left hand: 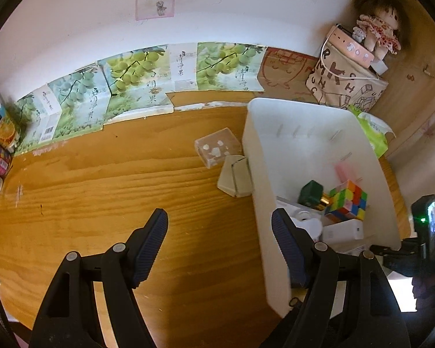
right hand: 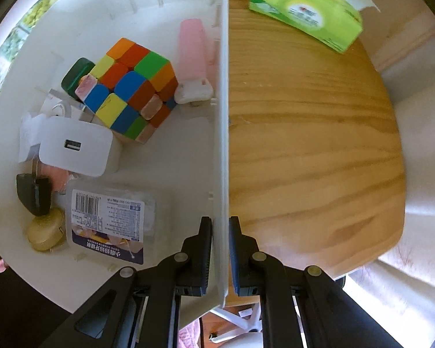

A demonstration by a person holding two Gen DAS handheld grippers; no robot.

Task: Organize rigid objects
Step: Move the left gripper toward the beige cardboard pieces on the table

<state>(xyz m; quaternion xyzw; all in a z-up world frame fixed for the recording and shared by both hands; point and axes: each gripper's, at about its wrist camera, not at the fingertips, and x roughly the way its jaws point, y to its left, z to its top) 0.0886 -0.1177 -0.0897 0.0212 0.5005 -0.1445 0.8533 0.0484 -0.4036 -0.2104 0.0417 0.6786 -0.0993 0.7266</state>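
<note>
A white plastic bin (right hand: 188,150) stands on the wooden table (left hand: 101,191), close to its right edge. Inside the bin lie many small things: a colourful puzzle cube (right hand: 127,87), a dark green block (right hand: 74,76) behind it, a pink flat piece (right hand: 191,49) leaning on the right wall, a white charger (right hand: 75,149) with one port, a black key (right hand: 33,191), a round beige tape measure (right hand: 45,229), and a clear box with a barcode label (right hand: 110,223).

The right gripper (right hand: 220,232) points down on the right wall of the bin. Its two fingers are pressed on this thin wall, one inside the bin and one outside, so it is pinching the wall.

Outside the bin, two things lie on the table just beside its left wall: a clear plastic box (left hand: 217,146) with small white pieces inside, and a pale grey wedge-shaped case (left hand: 236,178), touching or almost touching that box. The left gripper (left hand: 220,232) is spread wide above the bare table, with nothing between its fingers. The two things lie ahead of it, toward the far edge, and its right finger (left hand: 287,246) stands in front of the bin's left wall.

A green tissue pack (right hand: 307,11) lies near the far right corner of the table.
</note>
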